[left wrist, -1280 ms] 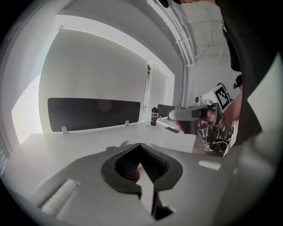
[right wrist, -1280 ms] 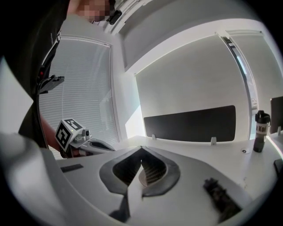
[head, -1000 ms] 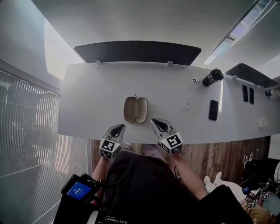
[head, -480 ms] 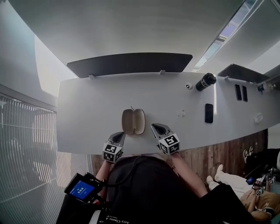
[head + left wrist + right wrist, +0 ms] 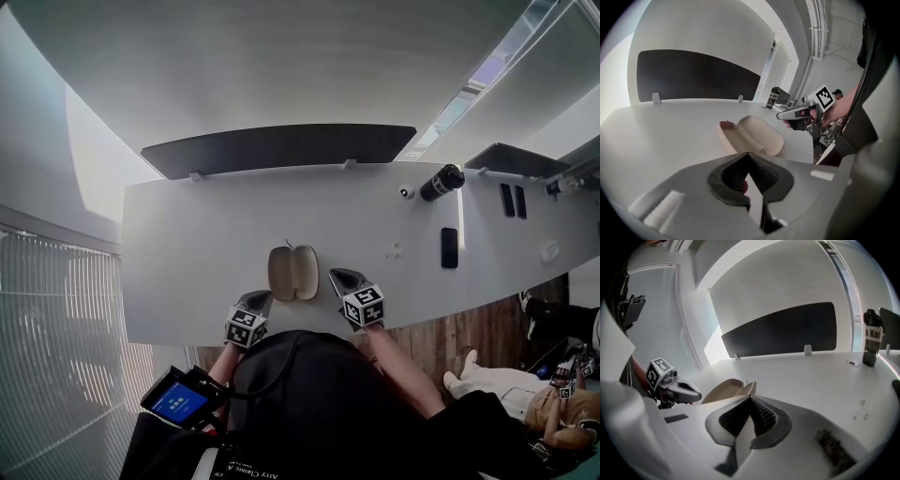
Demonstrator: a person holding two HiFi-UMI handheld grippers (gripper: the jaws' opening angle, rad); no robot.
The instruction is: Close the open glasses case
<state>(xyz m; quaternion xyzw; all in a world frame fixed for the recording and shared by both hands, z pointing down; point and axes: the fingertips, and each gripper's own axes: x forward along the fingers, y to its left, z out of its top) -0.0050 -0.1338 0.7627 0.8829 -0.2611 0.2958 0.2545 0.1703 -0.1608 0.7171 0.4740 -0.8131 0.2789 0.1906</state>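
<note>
Head view: case (image 5: 292, 273) lies open on the bench (image 5: 187, 244), near the front edge. Its two halves are spread side by side, with the hinge line running away from the person. Left gripper (image 5: 255, 300) sits just left of it, right gripper (image 5: 342, 278) just right; neither touches it.

Left gripper view: fingers (image 5: 765, 172) pressed together, nothing between.

Right gripper view: fingers (image 5: 761, 417) likewise clenched, empty.

Judgement: the flanking stance puts one tool at each half, so one can steady its half while the other tips its half over the hinge. Closed tips suit a push; no grasp is needed. Cannot tell which half is the lid. Closing not yet begun.
</note>
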